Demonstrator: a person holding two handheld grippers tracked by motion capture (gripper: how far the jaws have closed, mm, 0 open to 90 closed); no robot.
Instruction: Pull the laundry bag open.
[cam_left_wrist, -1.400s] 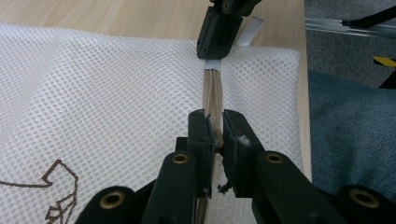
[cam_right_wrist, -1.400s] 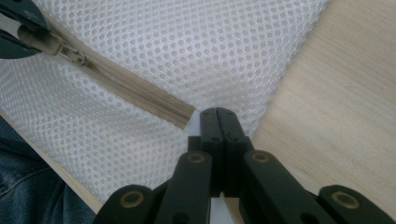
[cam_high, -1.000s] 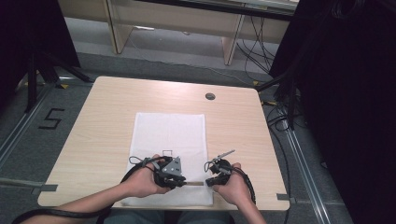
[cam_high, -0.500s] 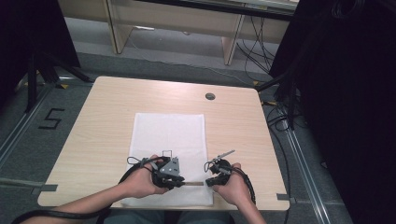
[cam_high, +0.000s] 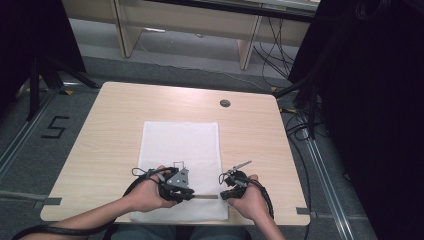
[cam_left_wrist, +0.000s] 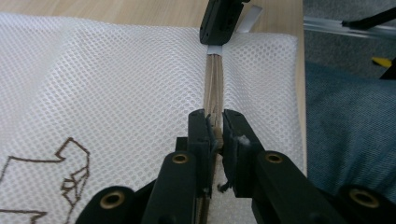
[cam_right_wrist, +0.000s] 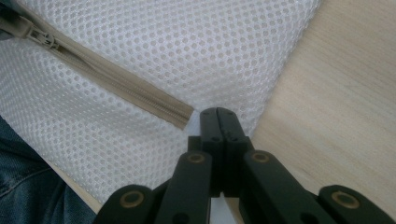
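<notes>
A white mesh bag (cam_high: 182, 142) lies flat on the wooden table (cam_high: 115, 125). Its tan zipper (cam_high: 206, 196) runs along the bag's near edge. My left gripper (cam_high: 192, 196) is shut on the zipper (cam_left_wrist: 214, 79), with the jaws (cam_left_wrist: 215, 133) pinching it from both sides. At the zipper's far end sits my right gripper (cam_left_wrist: 217, 39). In its own view the right gripper (cam_right_wrist: 218, 114) is shut, its tips pressed together on the mesh beside the zipper's end (cam_right_wrist: 180, 116). The slider (cam_right_wrist: 42, 36) lies farther along the zipper.
The table's front edge is just under both hands, with the person's jeans (cam_left_wrist: 345, 121) beyond it. A round cable hole (cam_high: 225, 103) sits at the table's back right. A dark outline logo (cam_left_wrist: 70, 172) marks the bag. Black stands and cables ring the table.
</notes>
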